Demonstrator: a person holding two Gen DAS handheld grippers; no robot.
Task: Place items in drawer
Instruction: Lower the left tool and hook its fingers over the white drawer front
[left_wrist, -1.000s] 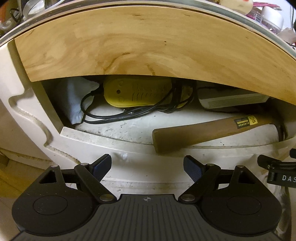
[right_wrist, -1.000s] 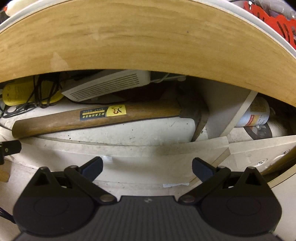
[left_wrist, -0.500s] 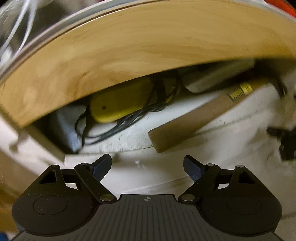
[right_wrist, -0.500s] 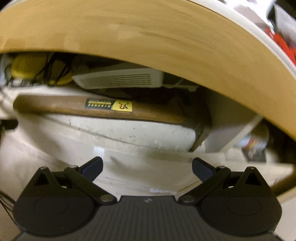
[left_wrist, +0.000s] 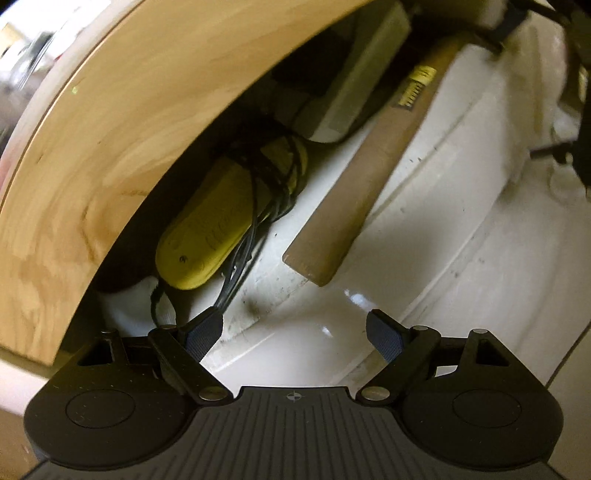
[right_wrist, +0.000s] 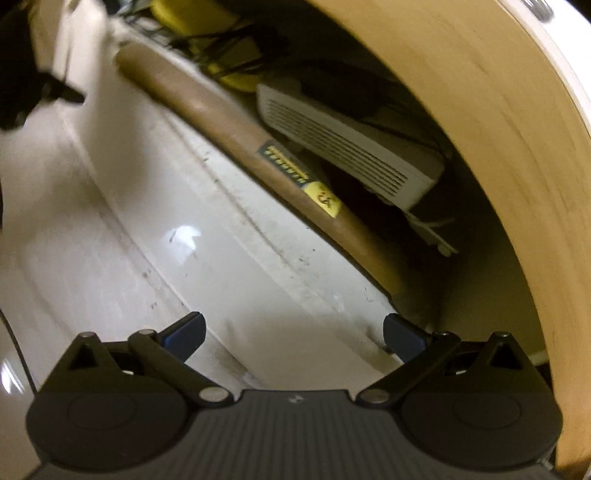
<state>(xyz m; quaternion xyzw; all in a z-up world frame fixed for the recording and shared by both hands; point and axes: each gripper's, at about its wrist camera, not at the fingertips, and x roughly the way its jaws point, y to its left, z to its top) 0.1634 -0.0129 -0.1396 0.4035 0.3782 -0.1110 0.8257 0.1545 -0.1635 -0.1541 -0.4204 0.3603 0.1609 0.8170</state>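
A white drawer (left_wrist: 424, 236) stands partly open under a wooden tabletop (left_wrist: 110, 140). Inside lie a wooden-handled hammer (left_wrist: 354, 188) with a yellow label, a yellow device (left_wrist: 210, 229) wrapped in black cable, and a white vented box (right_wrist: 347, 144). The right wrist view shows the same hammer (right_wrist: 258, 147) running diagonally. My left gripper (left_wrist: 293, 334) is open and empty, just in front of the drawer's front panel near the handle's butt end. My right gripper (right_wrist: 293, 334) is also open and empty, over the drawer front (right_wrist: 166, 240). Both views are tilted.
A white cloth (left_wrist: 136, 310) sits at the drawer's left end. The wooden tabletop (right_wrist: 498, 129) overhangs most of the drawer's opening. The other gripper's black tip (right_wrist: 44, 92) shows at the upper left of the right view.
Both grippers have rolled strongly, so the drawer now runs diagonally in each view, and both sit slightly lower and closer to the drawer front. Jaws stay open; the drawer's contents have not moved.
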